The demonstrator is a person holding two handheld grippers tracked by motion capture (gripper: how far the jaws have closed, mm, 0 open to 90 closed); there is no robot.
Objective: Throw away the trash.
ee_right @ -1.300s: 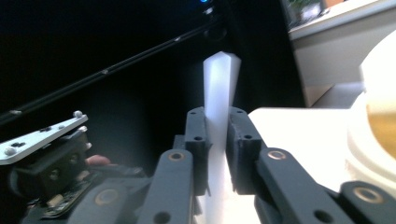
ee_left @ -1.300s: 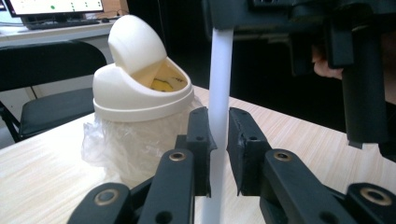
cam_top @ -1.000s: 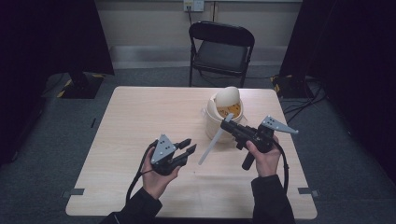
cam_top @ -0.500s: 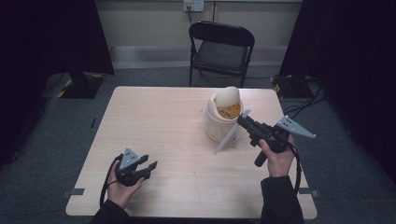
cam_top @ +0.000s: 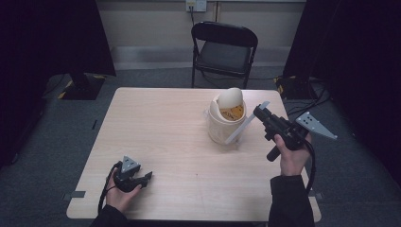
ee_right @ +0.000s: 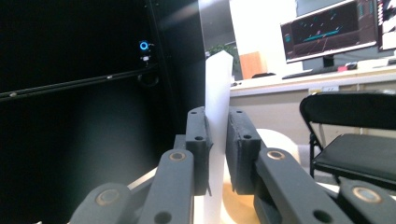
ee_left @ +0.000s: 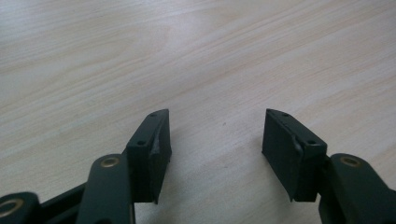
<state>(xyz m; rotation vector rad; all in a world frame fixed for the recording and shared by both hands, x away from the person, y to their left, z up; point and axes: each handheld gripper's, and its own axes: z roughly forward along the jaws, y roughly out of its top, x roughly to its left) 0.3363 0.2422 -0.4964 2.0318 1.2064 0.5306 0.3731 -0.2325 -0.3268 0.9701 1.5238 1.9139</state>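
A light wooden bench [cam_top: 179, 137] seen from above. At its right side stands a cream tub [cam_top: 226, 124] with a rounded swing lid. The right gripper [cam_top: 259, 111], held in the person's right hand [cam_top: 291, 156] beside the tub, has its fingers [ee_right: 198, 140] closed on a flat white strip [cam_top: 246, 124] that slants down against the tub's side. Well apart, near the front left edge, the left gripper [cam_top: 145, 177] rests low over bare wood, fingers [ee_left: 156, 144] spread open and holding nothing.
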